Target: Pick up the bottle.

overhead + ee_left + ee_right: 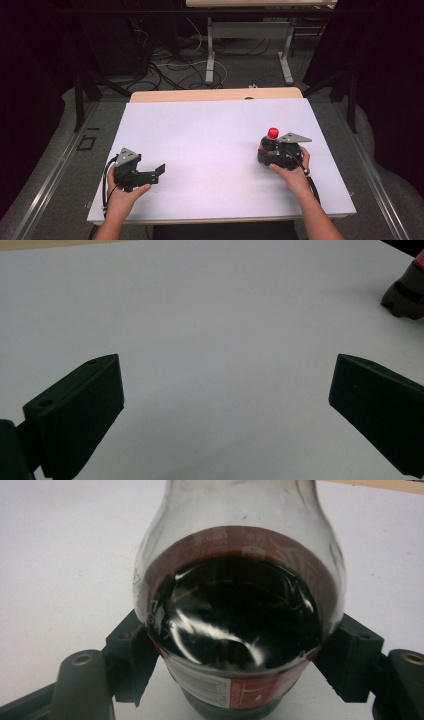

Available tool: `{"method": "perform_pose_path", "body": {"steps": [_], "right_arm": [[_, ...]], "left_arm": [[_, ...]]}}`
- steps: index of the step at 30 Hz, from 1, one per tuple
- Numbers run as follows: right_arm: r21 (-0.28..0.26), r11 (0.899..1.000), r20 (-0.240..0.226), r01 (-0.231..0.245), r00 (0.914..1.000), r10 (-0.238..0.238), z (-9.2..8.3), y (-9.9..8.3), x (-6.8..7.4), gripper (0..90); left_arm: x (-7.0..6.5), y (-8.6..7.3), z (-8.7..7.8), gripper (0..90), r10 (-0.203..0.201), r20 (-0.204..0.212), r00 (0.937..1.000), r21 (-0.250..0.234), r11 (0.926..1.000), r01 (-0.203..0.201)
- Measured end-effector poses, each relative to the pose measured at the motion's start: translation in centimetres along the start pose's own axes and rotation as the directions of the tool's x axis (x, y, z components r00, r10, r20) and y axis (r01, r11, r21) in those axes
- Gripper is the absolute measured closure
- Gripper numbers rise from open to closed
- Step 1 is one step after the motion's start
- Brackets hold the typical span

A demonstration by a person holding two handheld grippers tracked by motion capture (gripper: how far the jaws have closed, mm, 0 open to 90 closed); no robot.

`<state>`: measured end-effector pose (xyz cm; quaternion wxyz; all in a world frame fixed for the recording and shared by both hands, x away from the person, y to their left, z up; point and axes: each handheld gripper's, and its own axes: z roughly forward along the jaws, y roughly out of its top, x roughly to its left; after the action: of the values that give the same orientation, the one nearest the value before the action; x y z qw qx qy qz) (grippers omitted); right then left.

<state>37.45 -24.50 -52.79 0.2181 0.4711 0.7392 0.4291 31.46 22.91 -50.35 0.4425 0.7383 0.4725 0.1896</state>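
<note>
1. White, matte table fills the scene, with cables on the floor behind.
2. Right gripper pinches the bottle on both sides, probably to keep it upright at the table's right.
3. Bottle is smooth, round clear plastic holding dark drink, with a red cap.
4. Left gripper rests spread wide and holds nothing.

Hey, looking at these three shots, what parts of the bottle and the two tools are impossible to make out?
- Bottle cap and base: cut off by the top and bottom edges in the right gripper view.
- Label print: too blurred to read in the right gripper view.
- Bottle body in the high view: mostly behind the right tool and hand.
- Bottle in the left gripper view: cut off by the right edge, just a dark corner.
- Left tool: its body lies below the frame edge.
</note>
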Motion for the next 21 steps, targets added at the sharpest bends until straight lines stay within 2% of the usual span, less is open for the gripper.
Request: {"method": "perform_pose_path", "body": {"steps": [7,12,21], "right_arm": [[0.006,1.000,-0.002,-0.010,0.9999,0.010,0.01,-0.01,0.03,27.3],[0.010,1.000,0.003,0.013,0.9999,-0.013,0.01,0.09,-0.08,27.8],[0.010,1.000,0.000,0.025,0.9997,-0.025,-0.13,0.10,-0.04,28.3]], "left_arm": [[0.01,-0.03,0.01,1.5,-0.002,0.000,1.0000,0.001,1.0000,0.002],[-0.01,-0.04,0.08,1.5,0.000,-0.001,1.0000,0.000,1.0000,0.000],[-0.01,-0.08,0.13,1.5,-0.007,0.002,1.0000,0.005,1.0000,0.007]]}}
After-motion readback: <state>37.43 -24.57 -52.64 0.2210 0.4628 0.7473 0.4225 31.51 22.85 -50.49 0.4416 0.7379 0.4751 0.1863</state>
